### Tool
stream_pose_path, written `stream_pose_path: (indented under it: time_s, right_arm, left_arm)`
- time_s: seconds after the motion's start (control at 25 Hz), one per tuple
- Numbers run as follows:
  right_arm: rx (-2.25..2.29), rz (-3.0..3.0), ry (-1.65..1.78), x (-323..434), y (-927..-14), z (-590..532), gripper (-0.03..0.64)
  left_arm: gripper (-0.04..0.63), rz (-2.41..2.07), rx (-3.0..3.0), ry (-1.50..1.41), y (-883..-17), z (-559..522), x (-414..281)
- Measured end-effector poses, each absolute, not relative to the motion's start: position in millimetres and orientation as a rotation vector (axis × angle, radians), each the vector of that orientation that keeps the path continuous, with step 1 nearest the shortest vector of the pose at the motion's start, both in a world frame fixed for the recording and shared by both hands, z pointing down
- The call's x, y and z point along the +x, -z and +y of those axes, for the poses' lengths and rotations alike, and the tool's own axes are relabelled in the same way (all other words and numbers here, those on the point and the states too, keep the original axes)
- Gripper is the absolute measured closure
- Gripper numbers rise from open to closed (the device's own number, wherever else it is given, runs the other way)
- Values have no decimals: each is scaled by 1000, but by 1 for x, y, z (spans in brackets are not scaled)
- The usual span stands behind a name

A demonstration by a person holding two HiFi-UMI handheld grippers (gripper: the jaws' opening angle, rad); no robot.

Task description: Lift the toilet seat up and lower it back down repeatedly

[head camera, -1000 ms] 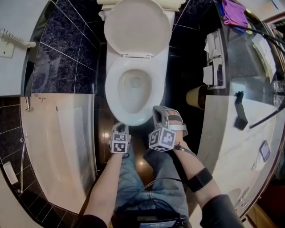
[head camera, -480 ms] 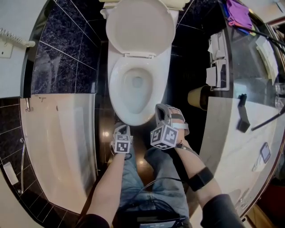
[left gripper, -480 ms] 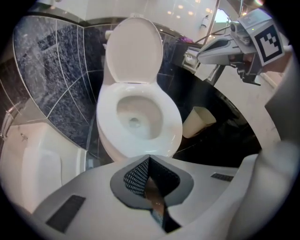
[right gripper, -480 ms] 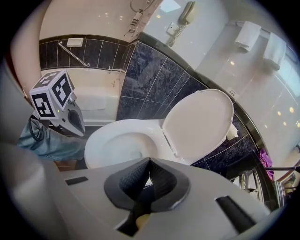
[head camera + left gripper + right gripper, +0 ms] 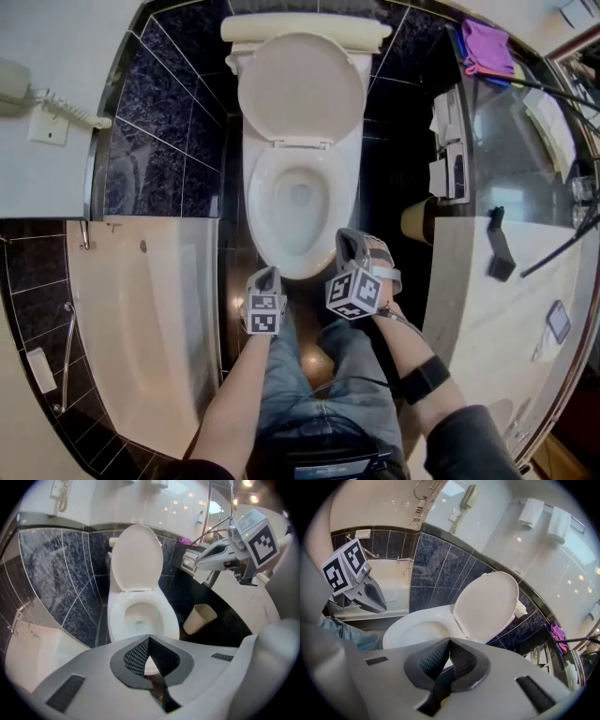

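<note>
Glossy oval toilet seat [image 5: 300,89] stands raised over the smooth white bowl [image 5: 298,202]; left tool [image 5: 267,275] and right tool [image 5: 346,236] are clenched, empty.

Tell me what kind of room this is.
A bathroom, probably a hotel one: a toilet with its lid up, a bathtub beside it, a wall phone and a marble vanity counter.

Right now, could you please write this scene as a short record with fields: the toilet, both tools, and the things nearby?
toilet lid: raised, leaning back toward the tank
bowl: uncovered
left tool: shut, empty, in front of the bowl, not touching it
right tool: shut, empty, beside the left tool
beige cup: on the dark floor, right of the toilet in the head view
bathtub: left of the toilet
</note>
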State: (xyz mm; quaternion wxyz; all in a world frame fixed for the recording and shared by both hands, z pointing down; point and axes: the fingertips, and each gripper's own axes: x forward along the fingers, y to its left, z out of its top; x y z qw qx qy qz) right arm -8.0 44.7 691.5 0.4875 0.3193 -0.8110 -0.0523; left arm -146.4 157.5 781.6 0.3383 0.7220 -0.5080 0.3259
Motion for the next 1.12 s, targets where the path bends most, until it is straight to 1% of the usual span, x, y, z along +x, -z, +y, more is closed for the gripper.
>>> stream_pose_path:
  time_s: [0.16, 0.48, 0.64, 0.84, 1.12]
  right_arm:
    - [868, -2013, 72, 1, -636, 33, 598]
    - [1086, -2184, -102, 14, -502, 27, 598]
    - [1204, -2259, -190, 33, -441, 21, 598]
    - [1321, -2294, -238, 64, -390, 12, 598]
    - [1385, -2293, -244, 81, -356, 17, 598]
  left_arm:
    - [595, -1428, 1943, -781, -701, 133, -163]
    - [595, -1610, 2076, -621, -502, 87, -195]
    - [595, -1674, 2159, -552, -424, 71, -203]
    - [595, -1679, 2227, -482, -364, 59, -201]
    - [595, -1667, 2276, -448, -330, 54, -206]
